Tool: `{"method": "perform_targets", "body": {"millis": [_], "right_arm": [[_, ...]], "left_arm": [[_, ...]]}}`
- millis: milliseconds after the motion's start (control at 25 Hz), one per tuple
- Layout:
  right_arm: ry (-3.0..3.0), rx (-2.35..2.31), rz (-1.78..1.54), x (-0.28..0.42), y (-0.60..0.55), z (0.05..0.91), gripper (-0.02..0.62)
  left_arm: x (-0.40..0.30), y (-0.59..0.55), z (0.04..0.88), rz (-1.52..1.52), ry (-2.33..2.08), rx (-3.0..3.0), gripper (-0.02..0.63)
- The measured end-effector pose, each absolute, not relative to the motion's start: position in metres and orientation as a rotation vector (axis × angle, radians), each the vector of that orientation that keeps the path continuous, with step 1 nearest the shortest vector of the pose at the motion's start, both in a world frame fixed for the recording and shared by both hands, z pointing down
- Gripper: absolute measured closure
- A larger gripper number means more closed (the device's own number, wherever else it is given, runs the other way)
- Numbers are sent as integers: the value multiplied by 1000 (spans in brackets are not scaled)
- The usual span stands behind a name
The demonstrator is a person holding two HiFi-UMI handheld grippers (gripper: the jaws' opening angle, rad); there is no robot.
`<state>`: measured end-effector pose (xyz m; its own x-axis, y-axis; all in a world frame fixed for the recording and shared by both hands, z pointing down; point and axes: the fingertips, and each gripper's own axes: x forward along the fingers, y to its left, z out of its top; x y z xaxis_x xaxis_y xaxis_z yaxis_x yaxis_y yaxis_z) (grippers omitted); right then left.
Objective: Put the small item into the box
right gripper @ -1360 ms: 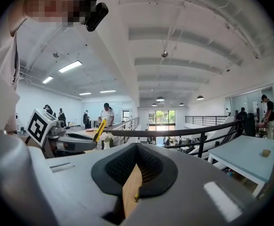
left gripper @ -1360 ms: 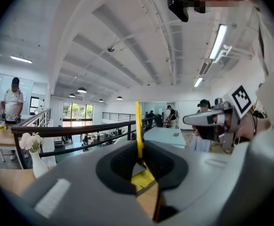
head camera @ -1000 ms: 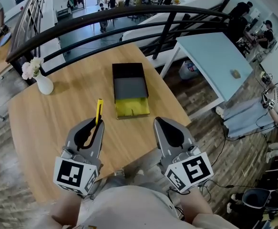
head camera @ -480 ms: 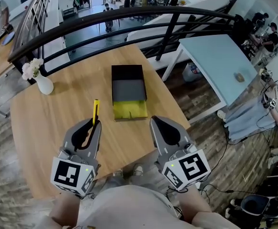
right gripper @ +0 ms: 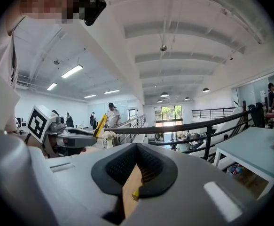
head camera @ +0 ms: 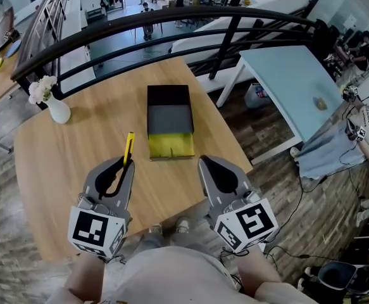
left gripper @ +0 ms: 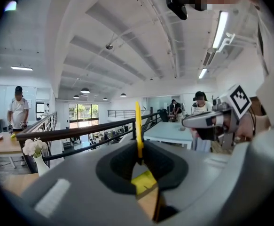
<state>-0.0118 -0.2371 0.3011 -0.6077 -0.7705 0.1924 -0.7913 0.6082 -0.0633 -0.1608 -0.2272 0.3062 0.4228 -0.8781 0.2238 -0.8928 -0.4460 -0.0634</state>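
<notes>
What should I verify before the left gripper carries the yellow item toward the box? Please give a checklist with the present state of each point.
1. The left gripper is shut on the yellow item: ok.
2. The grip is firm enough for carrying: cannot tell.
3. The box stands open with its top facing up: ok, as it seems.
4. Nothing lies on the table between the yellow item and the box: ok.
5. The right gripper is shut, holds nothing and is apart from the box: ok.
6. The vase stands far to the left, away from the path: ok.
</notes>
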Motion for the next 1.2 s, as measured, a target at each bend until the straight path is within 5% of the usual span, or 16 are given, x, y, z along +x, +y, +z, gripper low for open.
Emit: {"method": "perform_targets", "body": {"millis": [1200], "right_arm": [[-2570, 1281, 414, 22, -355, 416, 595]], "left_arm": [[-85, -387, 472, 910, -1171, 2641, 563]]}}
